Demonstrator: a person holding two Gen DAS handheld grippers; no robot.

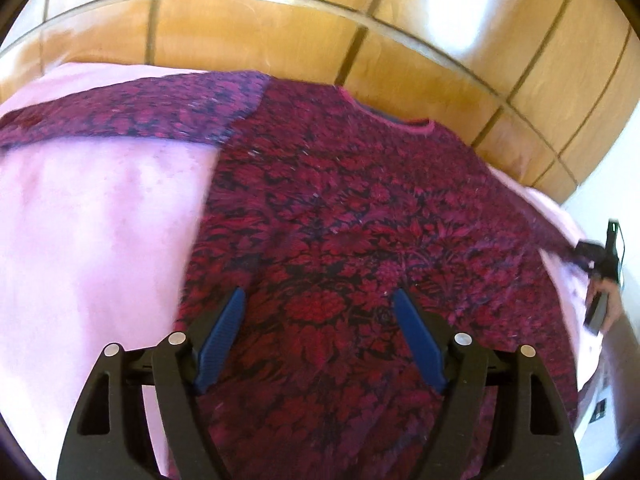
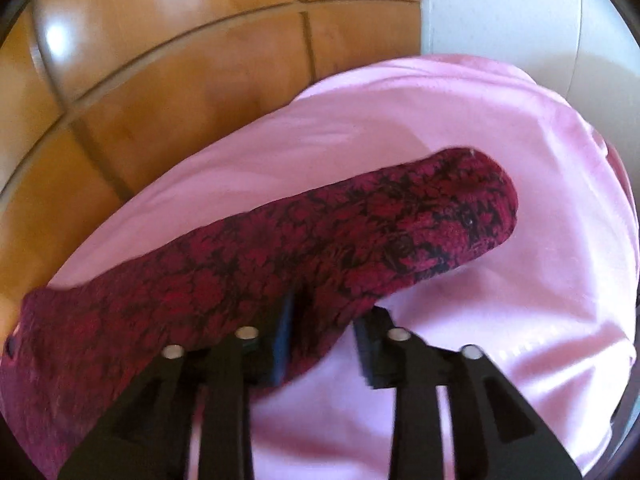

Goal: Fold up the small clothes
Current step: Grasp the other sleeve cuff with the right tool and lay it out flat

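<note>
1. The pink sheet covers most of both views, with wood panels across the top; we judge it is there to give a clean, flat place for folding.
2. The sweater lies spread across the centre and right of the left wrist view, collar toward the top, one sleeve stretched to the upper left. Laid flat like this, we think it is ready for the first fold.
3. The right sleeve runs from lower left to centre right in the right wrist view, cuff pointing right.
4. Our left gripper hovers at bottom centre over the sweater's body, jaws wide apart and gripping nothing.
5. Our right gripper sits at bottom centre, jaws partly apart, with the sleeve's lower edge between them; blur hides whether the pads press it. We judge it is placed to take the sleeve inward.
</note>
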